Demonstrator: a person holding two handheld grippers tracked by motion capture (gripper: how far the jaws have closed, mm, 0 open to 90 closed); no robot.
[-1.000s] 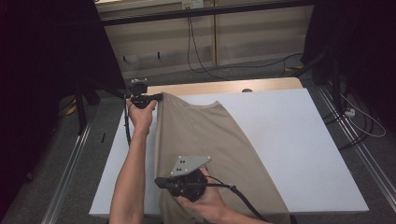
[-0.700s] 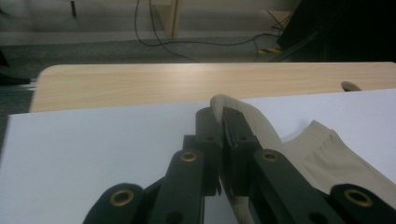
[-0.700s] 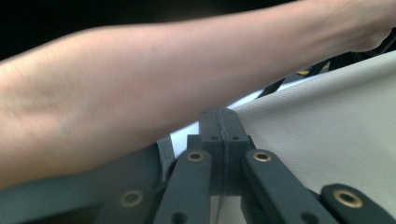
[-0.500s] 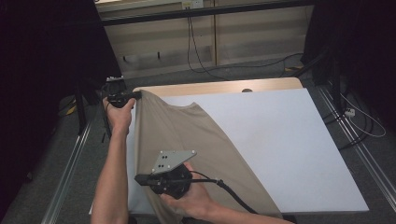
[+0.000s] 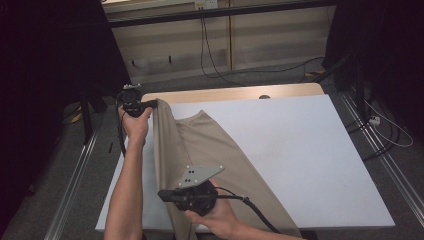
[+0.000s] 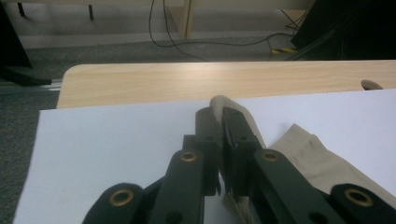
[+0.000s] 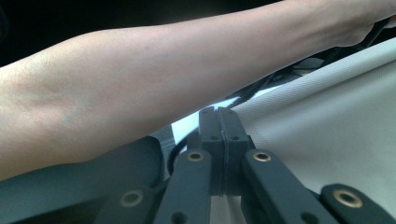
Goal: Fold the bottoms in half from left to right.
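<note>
Garment: tan cloth [image 5: 210, 150], likely trousers, lying lengthwise on the white table cover [image 5: 310, 150], from the far left corner down to the near edge; its left long edge is lifted off the surface, the rest lies flat.
Left gripper [image 5: 150, 104]: your jaws are clamped on the far corner of the cloth; the left gripper view shows a fold of fabric [image 6: 219, 105] poking out between them.
Right gripper [image 5: 167, 194]: your jaws are pressed together on the near part of the same lifted edge; the right gripper view shows fabric [image 7: 327, 135] running up to the tips.
Left forearm [image 5: 127, 195]: stretched along the table's left side, just beside the raised edge.
Step, as I read it: carrying the left edge for a lengthwise fold.
Risk, slip: the far pinch looks shallow; pull the hands apart too hard and the corner could escape.
Risk, skew: move one hand ahead of the other and the fold may land crooked.
Risk, drag: lift too low and the flat half could bunch up on the cover.
</note>
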